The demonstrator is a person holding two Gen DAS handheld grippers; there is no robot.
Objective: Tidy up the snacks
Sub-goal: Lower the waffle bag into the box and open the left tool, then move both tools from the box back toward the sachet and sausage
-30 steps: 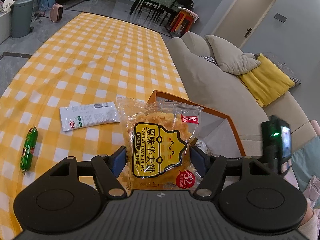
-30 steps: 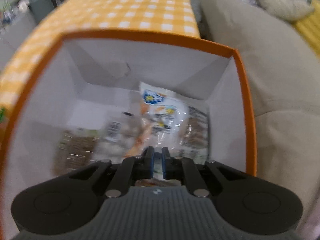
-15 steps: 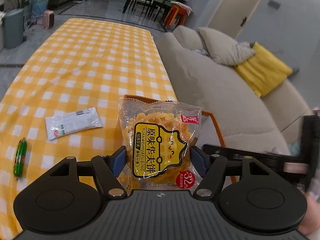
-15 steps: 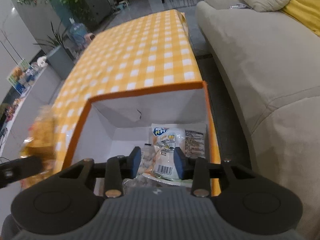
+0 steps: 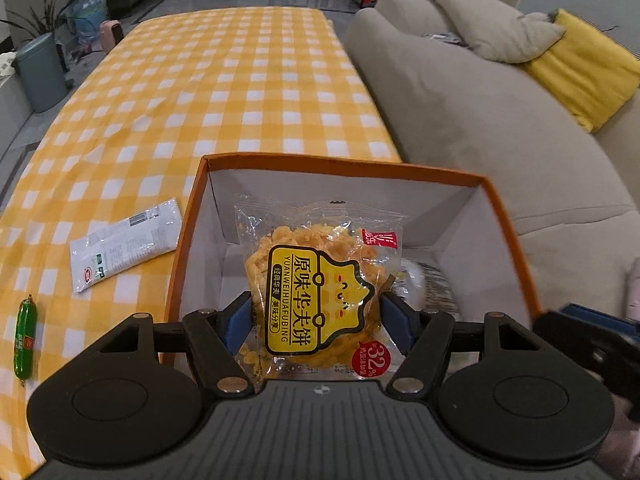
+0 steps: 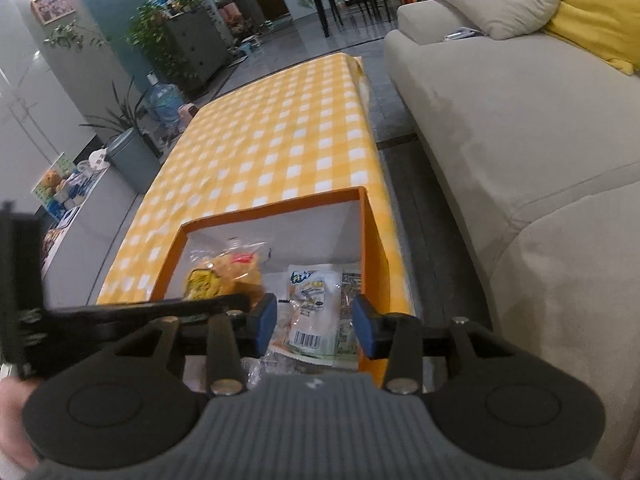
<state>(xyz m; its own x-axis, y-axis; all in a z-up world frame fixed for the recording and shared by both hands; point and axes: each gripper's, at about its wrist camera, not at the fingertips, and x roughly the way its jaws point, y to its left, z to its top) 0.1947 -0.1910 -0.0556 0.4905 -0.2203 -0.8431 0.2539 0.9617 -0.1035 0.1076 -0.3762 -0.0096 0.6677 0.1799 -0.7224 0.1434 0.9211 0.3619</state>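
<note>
My left gripper [image 5: 316, 320] is shut on a clear packet of yellow waffle biscuits [image 5: 316, 280] and holds it over the open orange box [image 5: 340, 162]. The same biscuit packet [image 6: 222, 276] shows in the right wrist view, hanging over the box's left half. My right gripper [image 6: 314, 326] is above the near edge of the orange box [image 6: 280, 206]; its jaws are opening with nothing gripped between them. Below it in the box lies a white and green snack packet [image 6: 314, 308] among other packets.
On the yellow checked tablecloth [image 5: 240, 80], left of the box, lie a white sachet [image 5: 124, 244] and a green sausage stick [image 5: 25, 338]. A grey sofa [image 5: 500, 120] with a yellow cushion [image 5: 584, 68] runs along the table's right side.
The left gripper carried the biscuit packet rightwards from beside the box to above its inside. The right gripper rose out of the box, let go of the packet there and spread its jaws.
</note>
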